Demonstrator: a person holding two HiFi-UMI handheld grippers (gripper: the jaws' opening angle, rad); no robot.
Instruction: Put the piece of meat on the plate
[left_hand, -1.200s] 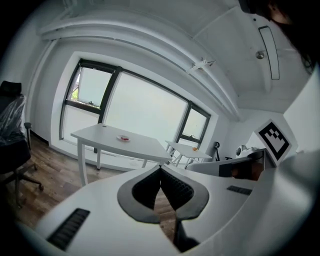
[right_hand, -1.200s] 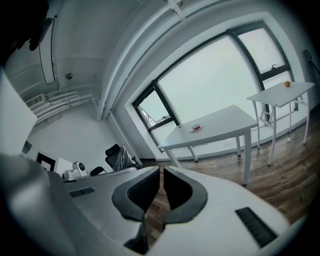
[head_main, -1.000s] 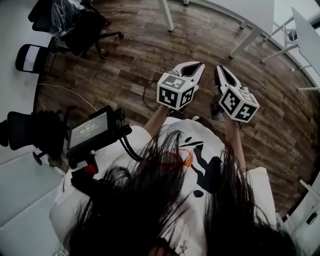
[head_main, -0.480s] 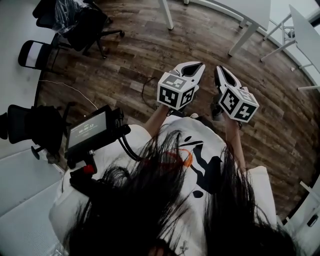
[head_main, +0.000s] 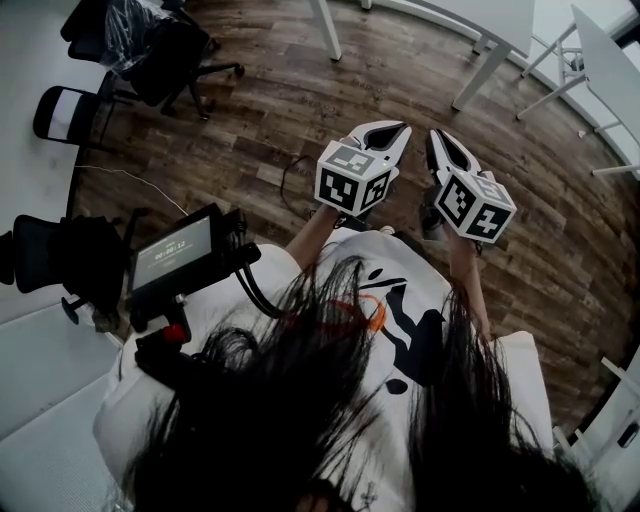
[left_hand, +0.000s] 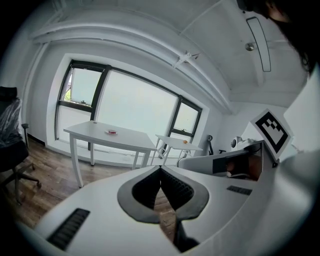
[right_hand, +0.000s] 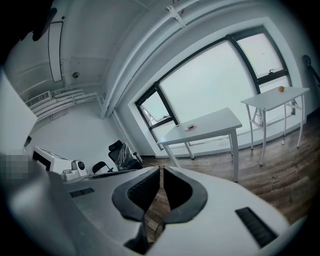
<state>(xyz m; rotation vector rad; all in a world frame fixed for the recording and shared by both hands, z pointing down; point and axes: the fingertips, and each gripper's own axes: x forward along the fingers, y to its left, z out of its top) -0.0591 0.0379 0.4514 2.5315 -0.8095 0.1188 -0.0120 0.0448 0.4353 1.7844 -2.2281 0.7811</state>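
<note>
Well apart from the white table (left_hand: 100, 134) by the window, two hand-held grippers are carried out in front of a person standing on a wooden floor (head_main: 300, 100). The left gripper (head_main: 385, 133) is shown with its jaws closed tip to tip and nothing between them. Just beside it, the right gripper (head_main: 445, 150) is shut in the same way and is likewise empty. On the far table a small pale dish (left_hand: 112, 132) with something red on it can be made out, but it is too small for meat on a plate to be confirmed. The scene would fit either meat yet to be fetched or a filled plate left behind. In either case, it is judged that the grippers are best kept closed, clear of each other and aimed so that the dish is held in view.
</note>
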